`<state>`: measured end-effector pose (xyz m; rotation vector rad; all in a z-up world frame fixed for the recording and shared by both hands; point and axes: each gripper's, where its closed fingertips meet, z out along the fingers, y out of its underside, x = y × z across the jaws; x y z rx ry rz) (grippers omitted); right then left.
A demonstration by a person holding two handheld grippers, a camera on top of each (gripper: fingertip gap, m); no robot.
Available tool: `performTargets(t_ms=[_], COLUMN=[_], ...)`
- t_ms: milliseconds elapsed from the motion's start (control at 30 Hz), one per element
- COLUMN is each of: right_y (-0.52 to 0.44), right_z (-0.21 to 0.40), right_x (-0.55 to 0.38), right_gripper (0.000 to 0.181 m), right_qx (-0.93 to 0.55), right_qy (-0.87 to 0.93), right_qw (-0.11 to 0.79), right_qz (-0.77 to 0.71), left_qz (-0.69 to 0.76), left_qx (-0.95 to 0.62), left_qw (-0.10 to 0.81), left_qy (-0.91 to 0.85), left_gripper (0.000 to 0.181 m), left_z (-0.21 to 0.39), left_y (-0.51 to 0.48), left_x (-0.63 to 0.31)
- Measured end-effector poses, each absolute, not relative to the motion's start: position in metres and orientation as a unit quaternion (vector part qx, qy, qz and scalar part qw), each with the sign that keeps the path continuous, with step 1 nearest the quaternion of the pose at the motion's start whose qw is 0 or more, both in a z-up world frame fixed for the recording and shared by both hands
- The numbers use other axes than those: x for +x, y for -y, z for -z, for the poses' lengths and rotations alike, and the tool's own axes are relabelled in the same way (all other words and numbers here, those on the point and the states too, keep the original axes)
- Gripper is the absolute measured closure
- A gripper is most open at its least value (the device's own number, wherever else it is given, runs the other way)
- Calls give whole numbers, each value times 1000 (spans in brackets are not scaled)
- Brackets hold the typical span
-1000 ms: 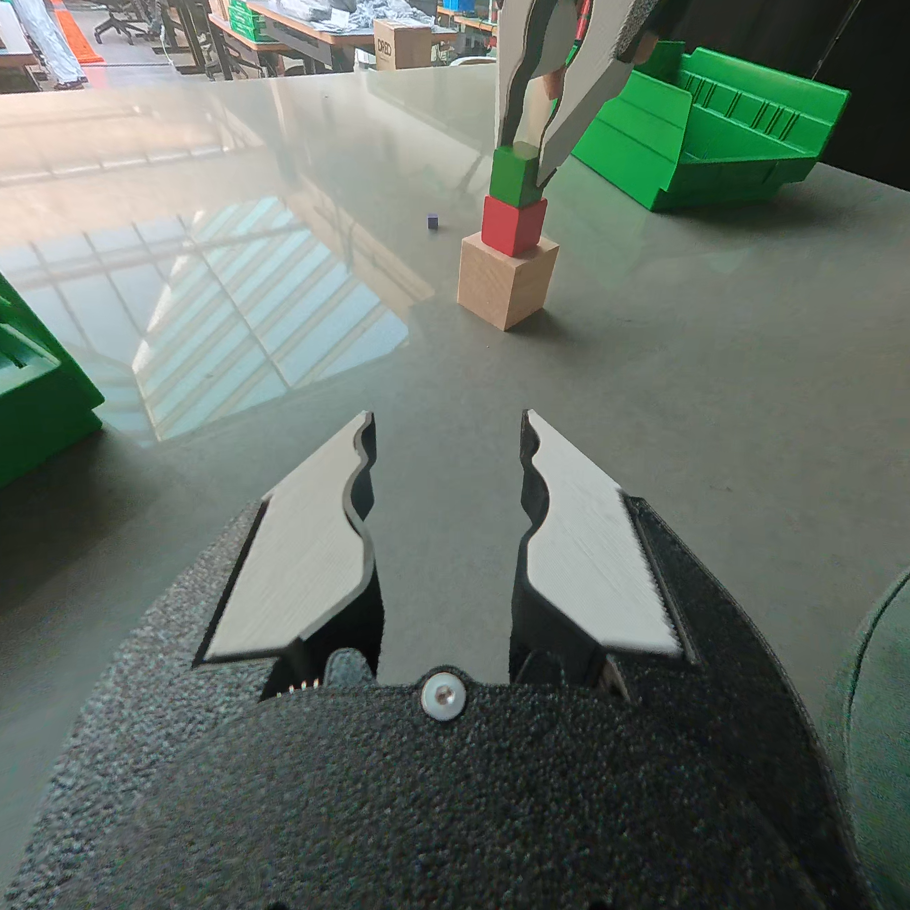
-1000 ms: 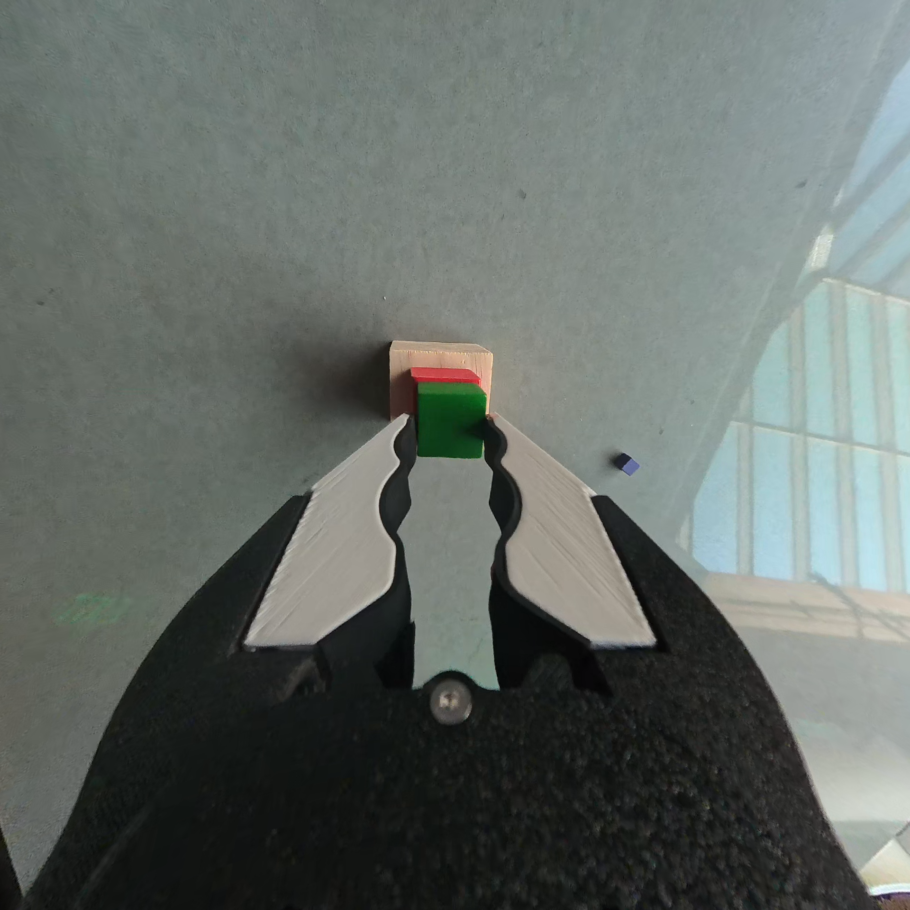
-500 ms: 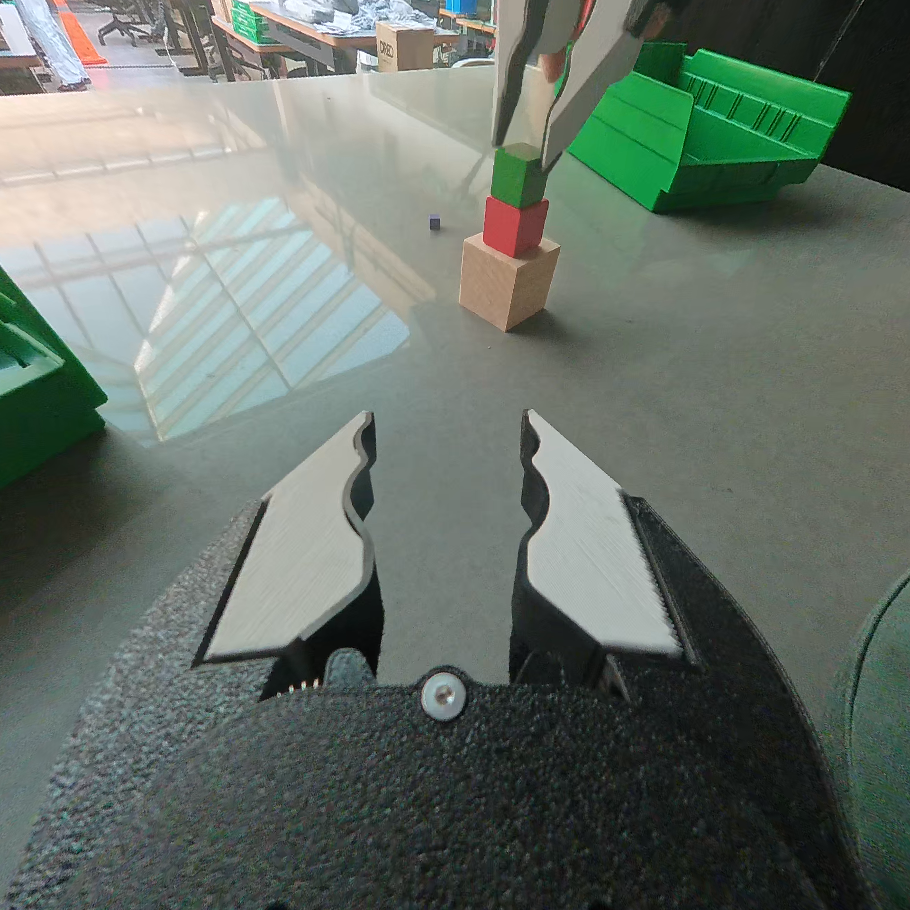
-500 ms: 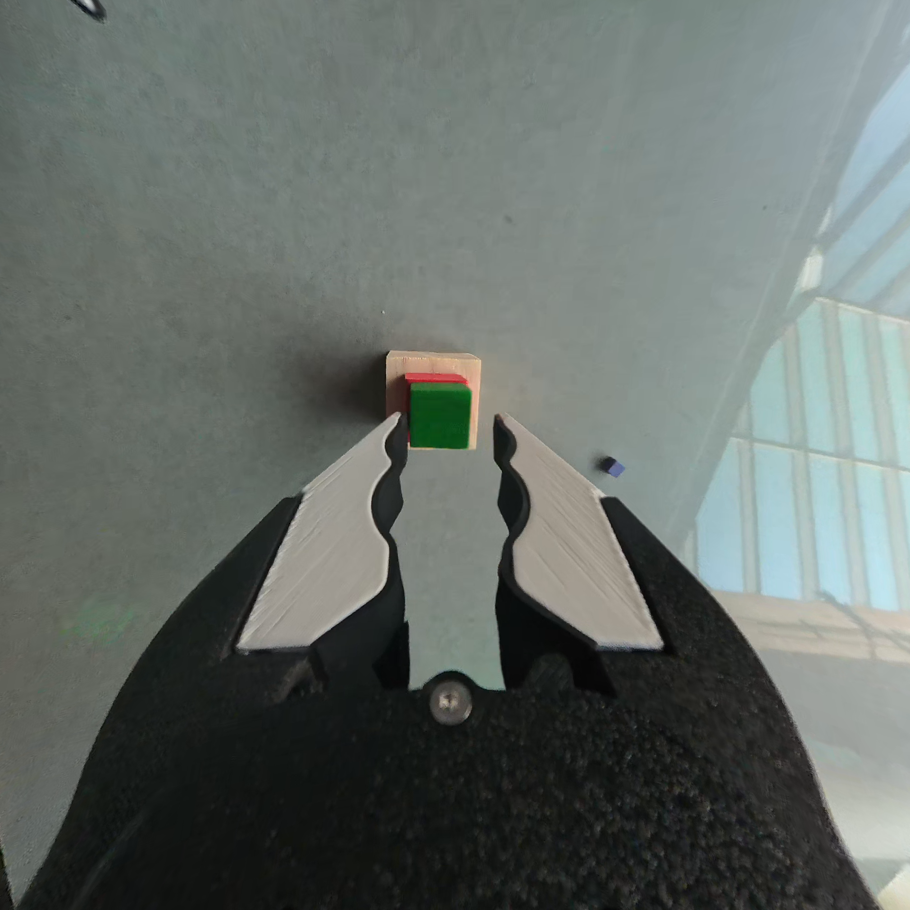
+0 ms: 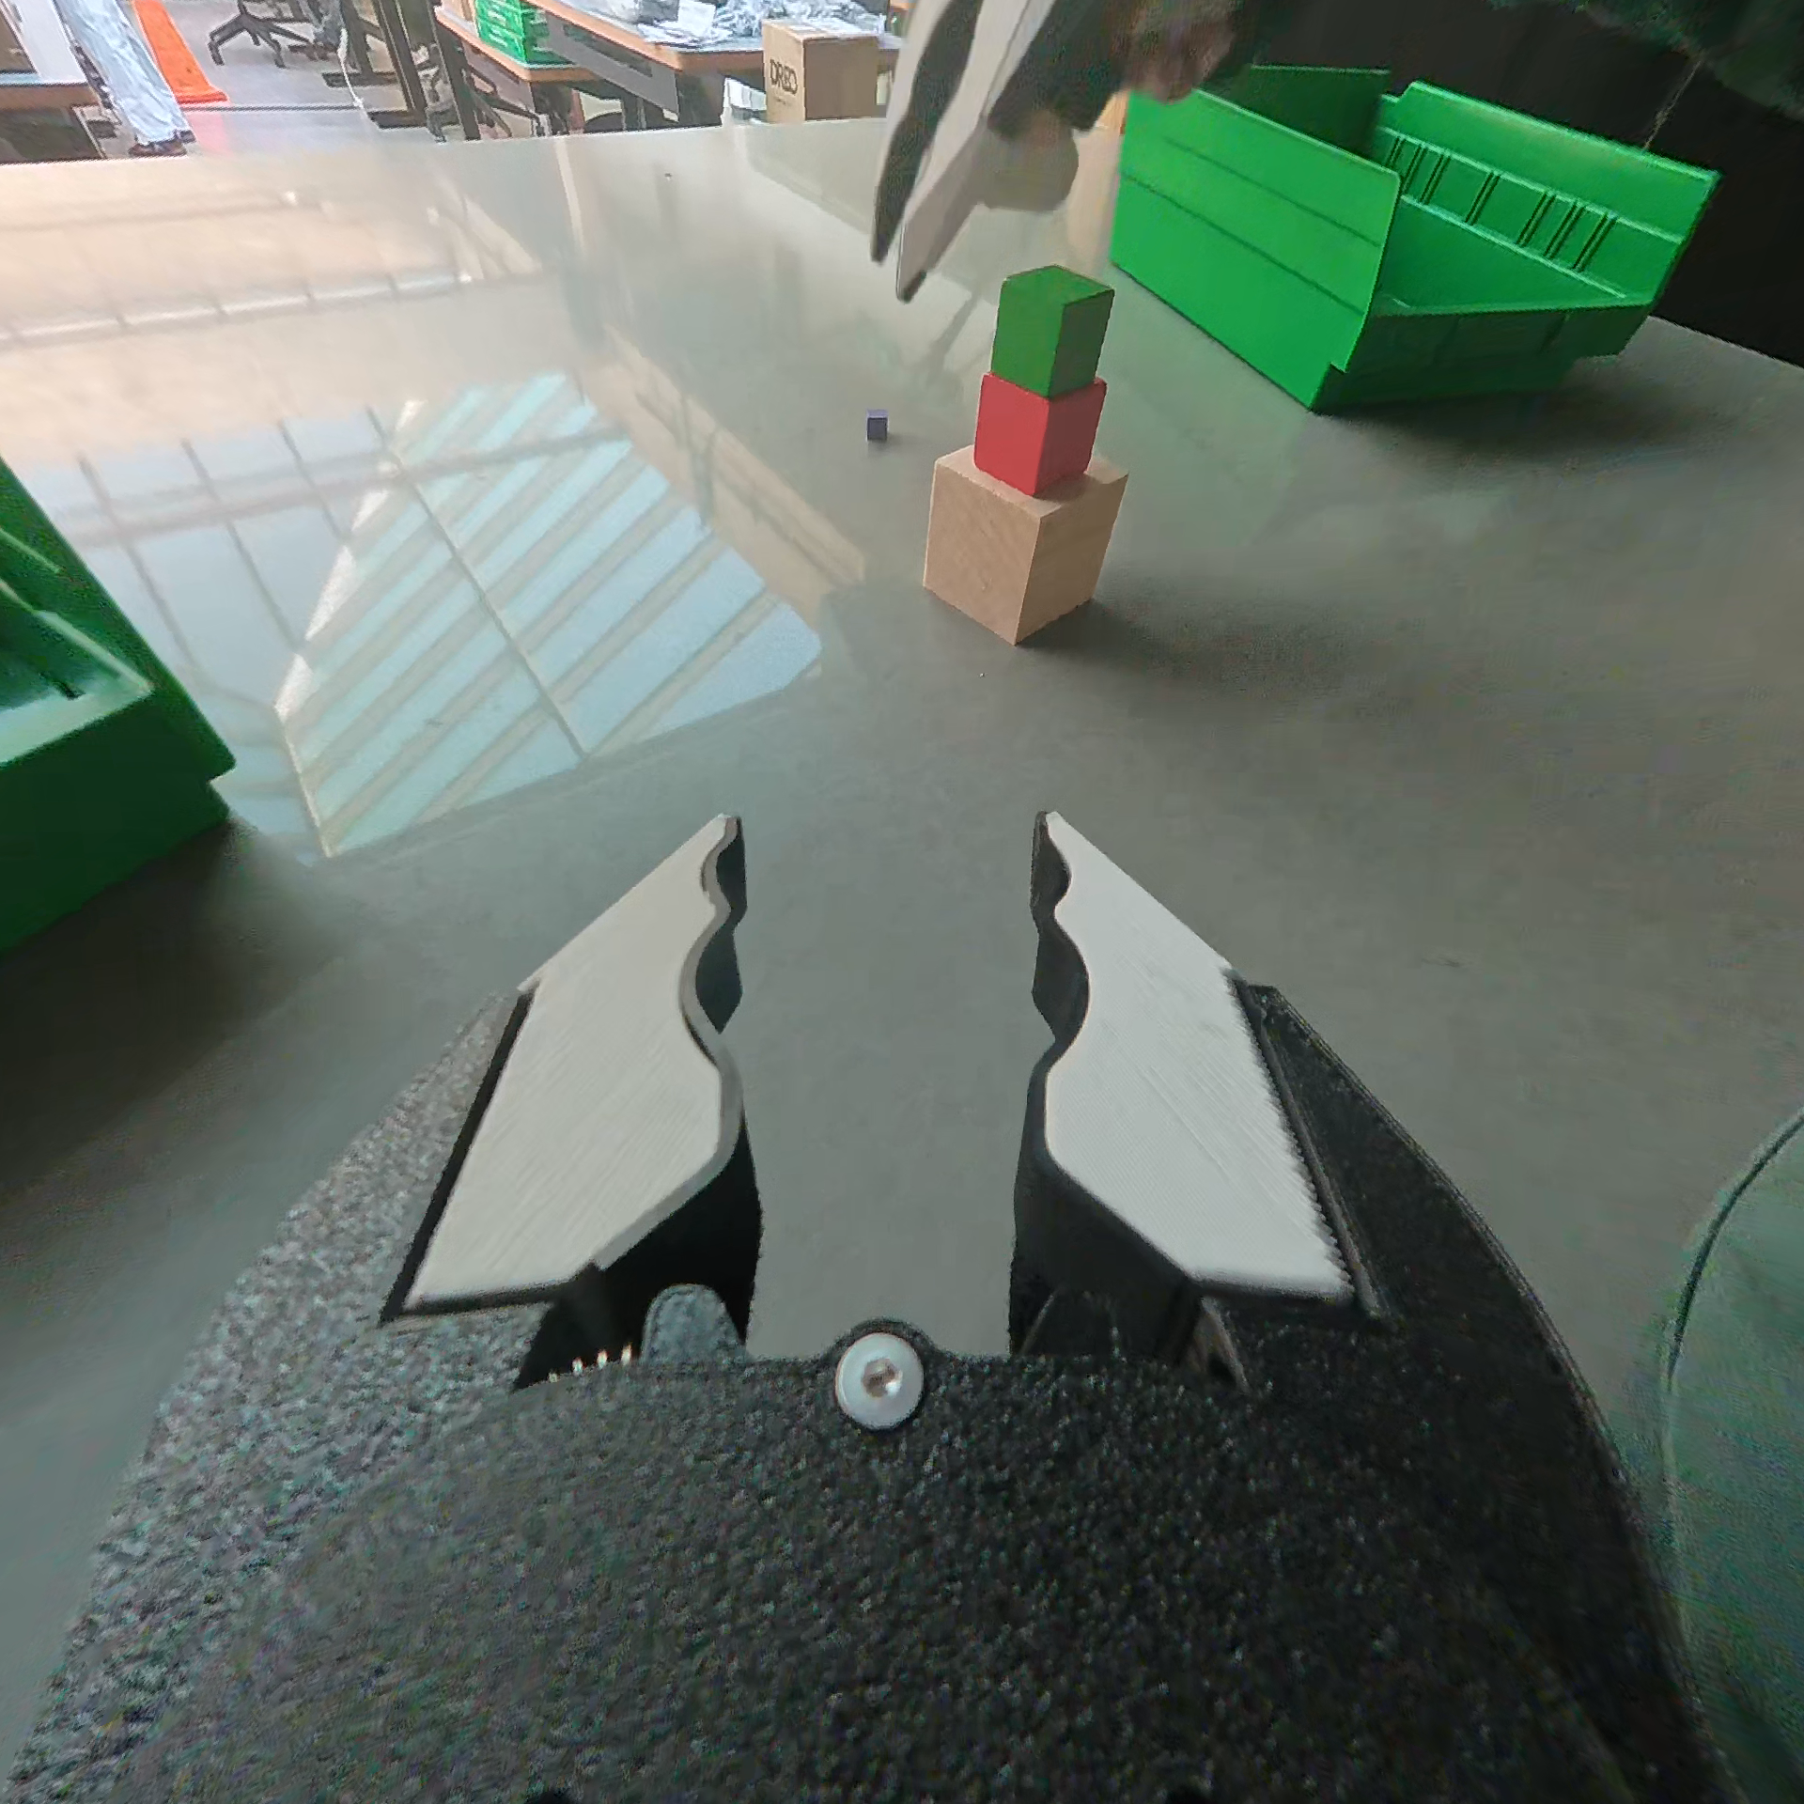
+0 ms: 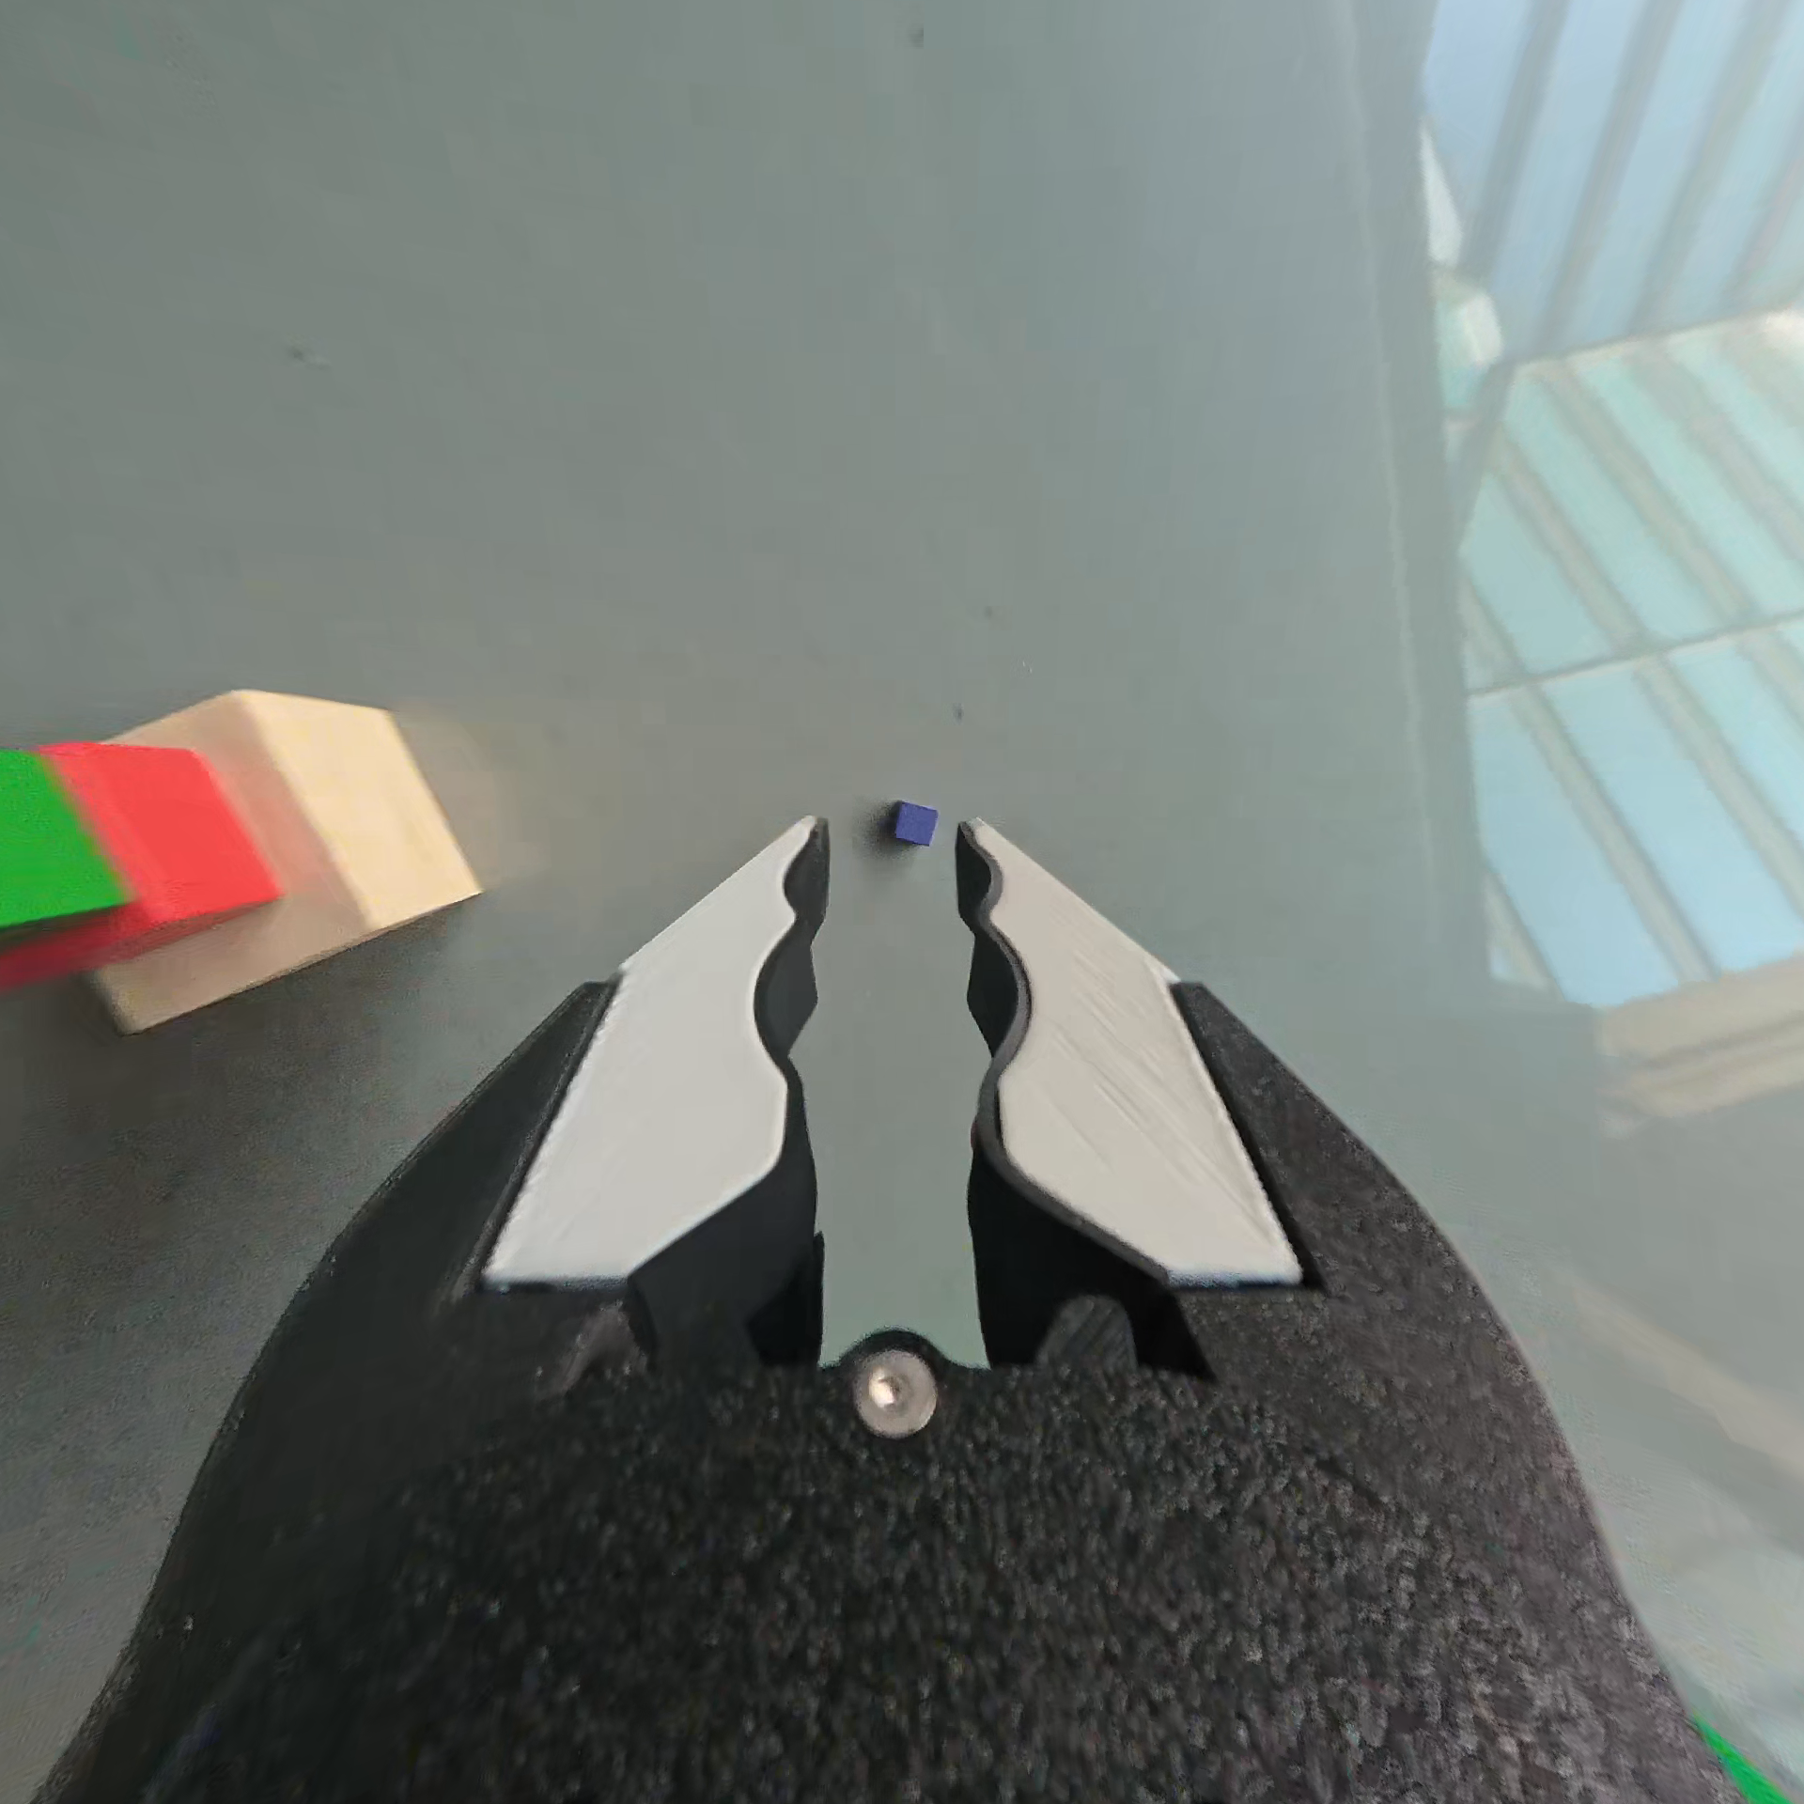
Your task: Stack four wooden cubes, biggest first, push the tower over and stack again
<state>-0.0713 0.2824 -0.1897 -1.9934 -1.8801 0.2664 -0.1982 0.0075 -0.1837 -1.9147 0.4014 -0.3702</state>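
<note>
A stack stands on the grey table: a green cube (image 5: pixel 1052 330) on a red cube (image 5: pixel 1039 430) on a larger bare wooden cube (image 5: pixel 1020 556). The stack also shows at the left edge of the right wrist view, with the wooden cube (image 6: pixel 332 830), the red cube (image 6: pixel 166 840) and the green cube (image 6: pixel 49 849). A tiny blue cube (image 6: pixel 914 822) lies on the table just beyond my right gripper (image 6: pixel 892 830), which is open, empty and points down at it. In the left wrist view the right gripper (image 5: pixel 903 264) hangs above the tiny blue cube (image 5: pixel 877 426). My left gripper (image 5: pixel 886 830) is open and empty, well short of the stack.
A green plastic bin (image 5: pixel 1396 244) sits at the back right of the table. Another green bin (image 5: pixel 88 742) sits at the left edge. The tabletop (image 5: pixel 488 586) reflects bright windows. Desks, chairs and a cardboard box (image 5: pixel 820 70) stand in the background. Some 30 cm of space lies between my two pairs of fingers. My right tips are roughly 5 cm from the tiny blue cube (image 6: pixel 914 822). My left wrist view (image 5: pixel 880 418) looks at it from another angle.
My right gripper has let go of the green cube, leaving it on the red cube, then lifted and swung left over the tiny blue cube. My left gripper has stayed put.
</note>
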Motion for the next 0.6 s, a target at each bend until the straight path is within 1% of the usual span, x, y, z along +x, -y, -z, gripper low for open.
performTargets(t_ms=[100,233,400,500,600], right_y=[-290,-294,-295,-297,-294], right_z=[215,232,237,240,231], right_x=[-69,-69,-70,-69,-72], right_gripper=[156,156,159,171,171], right_qx=[-728,-740,-745,-748,-743], right_qy=[651,637,631,629,632], right_qw=[190,187,184,184,189], right_qz=[-100,-105,-110,-105,-114], left_qz=[155,151,150,150,150], left_qx=[-810,-814,-816,-816,-816], left_qw=[542,538,535,535,535], left_qy=[-162,-159,-162,-162,-162], left_gripper=[123,123,123,123,123], left_z=[185,187,188,188,188], left_y=[-7,-11,-14,-15,-14], left_x=[-202,-206,-204,-204,-204])
